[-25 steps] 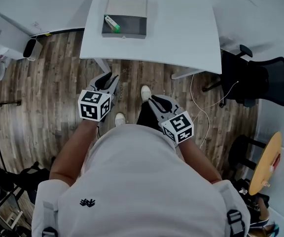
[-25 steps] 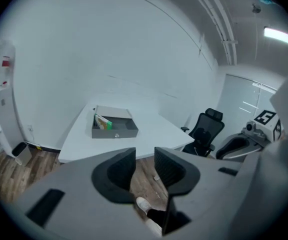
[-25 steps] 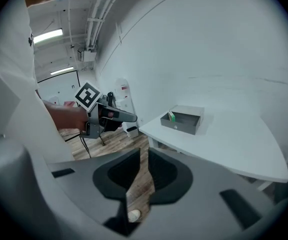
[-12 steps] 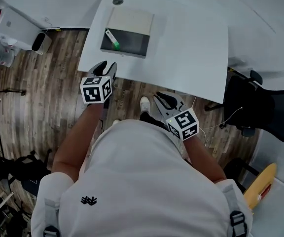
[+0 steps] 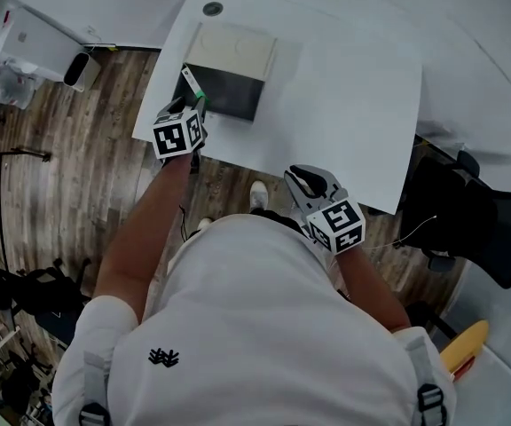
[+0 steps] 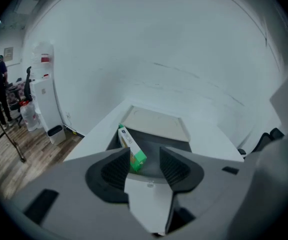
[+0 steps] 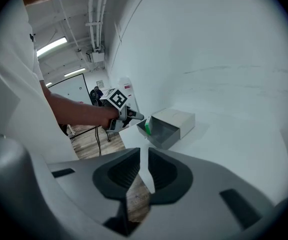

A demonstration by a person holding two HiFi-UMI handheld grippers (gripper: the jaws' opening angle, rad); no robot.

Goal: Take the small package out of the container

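Note:
The container (image 5: 238, 47) is a shallow box, dark inside, with a beige lid slid back. It lies on the white table (image 5: 344, 87). The small white-and-green package (image 5: 190, 82) leans at the container's left end. My left gripper (image 5: 193, 106) is at the container's near left corner. Its jaws are opening. In the left gripper view the package (image 6: 131, 148) shows just beyond the gripper (image 6: 145, 166), by the left jaw, untouched. My right gripper (image 5: 307, 183) hangs at the table's front edge, shut and empty (image 7: 144, 164). From it I see the container (image 7: 166, 126).
A black office chair (image 5: 473, 224) stands right of the table. A white cabinet (image 5: 25, 34) and a dark bin (image 5: 78, 67) stand at the far left on the wood floor. A round grommet (image 5: 212, 9) sits in the tabletop behind the container.
The person has stepped up to the table. The left gripper has travelled from over the floor to the container's near left corner. The right gripper has come to the table's front edge.

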